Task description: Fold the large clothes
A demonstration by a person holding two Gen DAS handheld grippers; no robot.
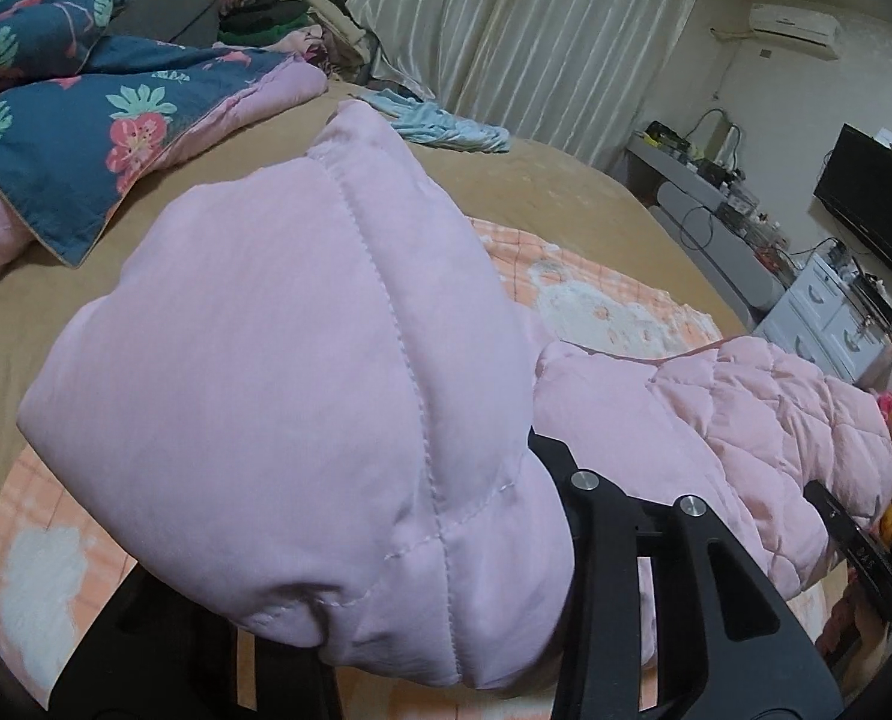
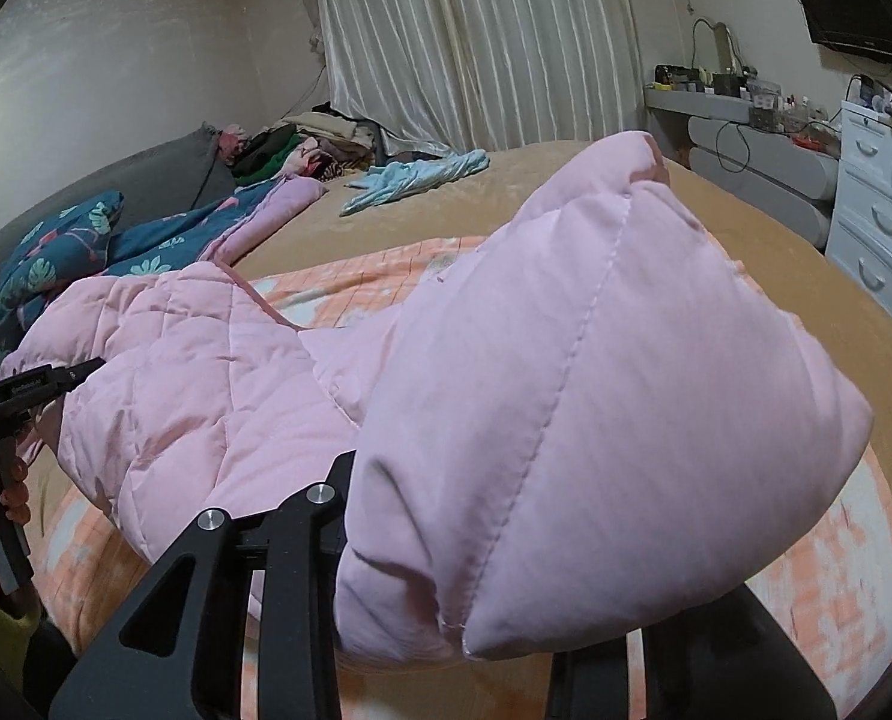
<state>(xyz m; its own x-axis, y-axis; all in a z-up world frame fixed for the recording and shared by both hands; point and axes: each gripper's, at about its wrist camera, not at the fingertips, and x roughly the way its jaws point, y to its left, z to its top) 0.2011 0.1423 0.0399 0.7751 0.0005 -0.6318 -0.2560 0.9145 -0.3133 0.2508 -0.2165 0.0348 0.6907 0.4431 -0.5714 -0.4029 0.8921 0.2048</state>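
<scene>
Your left tongs (image 1: 446,540) are clamped on one end of the pink padded jacket (image 1: 278,348), its puffy fabric bulging over the fingers. Your right tongs (image 2: 446,552) grip the other end of the same jacket (image 2: 566,372). The quilted middle sags between them above the orange checked blanket (image 2: 350,294) on the tan bed (image 1: 542,180).

Quilted matt jacket (image 1: 278,324), probably nylon.

The jacket (image 2: 218,396) hangs above the blanket (image 2: 356,288) on the bed (image 2: 566,174). Behind it lies a quilt (image 2: 164,246).
</scene>
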